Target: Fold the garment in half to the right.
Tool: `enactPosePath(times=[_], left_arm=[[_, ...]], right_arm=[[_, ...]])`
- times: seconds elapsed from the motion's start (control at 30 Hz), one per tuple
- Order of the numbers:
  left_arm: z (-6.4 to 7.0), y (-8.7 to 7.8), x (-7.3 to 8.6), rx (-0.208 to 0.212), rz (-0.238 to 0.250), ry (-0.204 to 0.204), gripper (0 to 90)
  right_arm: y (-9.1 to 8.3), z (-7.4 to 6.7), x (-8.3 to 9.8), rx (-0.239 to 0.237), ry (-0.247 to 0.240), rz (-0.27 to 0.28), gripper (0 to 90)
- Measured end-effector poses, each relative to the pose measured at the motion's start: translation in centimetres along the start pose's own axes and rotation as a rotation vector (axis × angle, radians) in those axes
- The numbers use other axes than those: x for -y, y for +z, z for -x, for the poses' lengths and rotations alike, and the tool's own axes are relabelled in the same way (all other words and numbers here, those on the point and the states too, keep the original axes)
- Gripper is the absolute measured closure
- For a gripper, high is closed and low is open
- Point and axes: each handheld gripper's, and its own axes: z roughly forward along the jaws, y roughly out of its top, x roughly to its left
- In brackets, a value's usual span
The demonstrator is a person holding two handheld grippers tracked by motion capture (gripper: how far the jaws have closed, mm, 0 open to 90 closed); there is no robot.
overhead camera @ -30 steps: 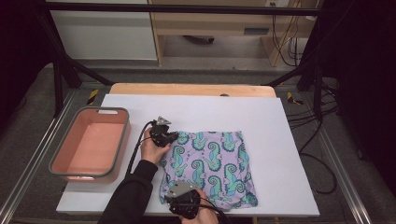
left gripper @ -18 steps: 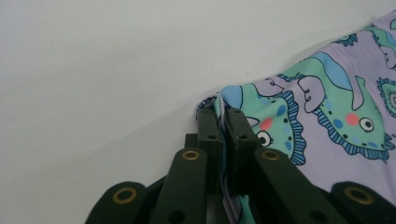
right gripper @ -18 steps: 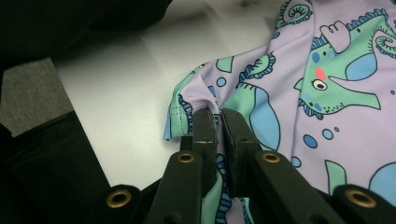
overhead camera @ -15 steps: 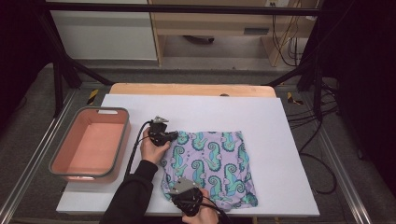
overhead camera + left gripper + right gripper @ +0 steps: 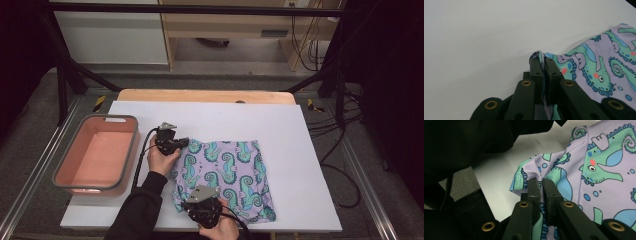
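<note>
One seahorse-print cloth (image 5: 225, 175) pinched by two grippers on the white table (image 5: 300, 135).

The left gripper (image 5: 181, 145) is clamped on the cloth's far-left corner, the right gripper (image 5: 192, 204) on its near-left edge, whose jaws have just been closing. One pink tub (image 5: 95, 155) is seen at left. Little else is changed; no writing is legible.

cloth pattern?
Lilac cloth printed with green-and-blue seahorses and bubbles; clearest in the right gripper view.

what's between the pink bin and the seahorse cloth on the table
In the high view, the person's left hand and the left gripper, shut on the cloth's corner, sit between it and the pink bin, on bare white tabletop.
</note>
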Motion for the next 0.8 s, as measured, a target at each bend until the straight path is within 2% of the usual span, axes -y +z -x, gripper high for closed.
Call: enactPosePath(times=[0.3,0.8], left_arm=[[0.6,-1.0,-1.0,0.000,-0.003,-0.027,86.1],[2.6,-1.6,-3.2,-0.032,-0.031,0.015,86.1]], right_arm=[[-1.1,0.3,-0.3,-0.015,0.016,0.033,85.7],[-3.5,1.2,-0.3,-0.019,0.054,0.099,85.7]])
